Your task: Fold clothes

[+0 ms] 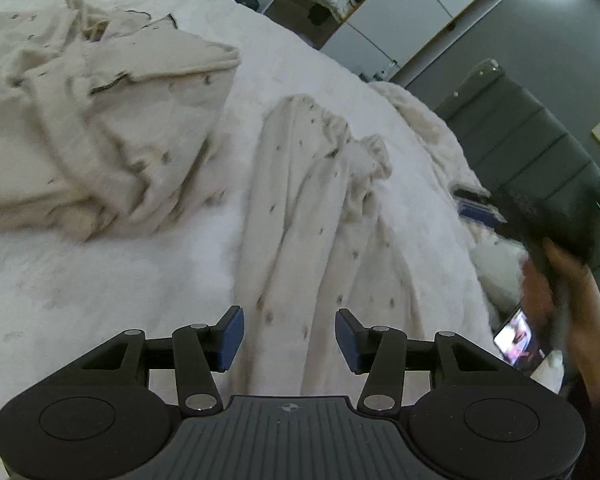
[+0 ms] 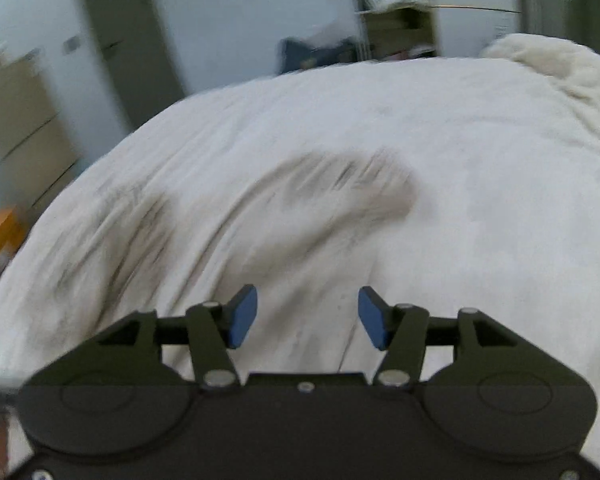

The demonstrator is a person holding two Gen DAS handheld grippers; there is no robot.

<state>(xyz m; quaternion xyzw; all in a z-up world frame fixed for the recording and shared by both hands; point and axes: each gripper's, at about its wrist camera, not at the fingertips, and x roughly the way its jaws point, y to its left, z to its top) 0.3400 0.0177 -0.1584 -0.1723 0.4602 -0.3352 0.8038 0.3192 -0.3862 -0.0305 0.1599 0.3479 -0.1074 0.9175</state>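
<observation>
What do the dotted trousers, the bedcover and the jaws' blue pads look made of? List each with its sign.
Dotted trousers: soft matte knit, probably cotton; limp folds, gathered cuffs.
Bedcover: fluffy white fleece or plush, likely; fuzzy nap, no sheen.
Blue pads: smooth matte rubber or foam, seemingly, on black hard-plastic linkages; which one the look leaves open.

The bed (image 1: 148, 264) wears a plain white cover. Both garments on it, the crumpled top (image 1: 100, 128) and the long trousers (image 1: 316, 216), are cream with small dark specks. Each gripper, left (image 1: 289, 340) and right (image 2: 307, 318), is black with blue pads. The headboard (image 1: 540, 140) is dark grey.
</observation>
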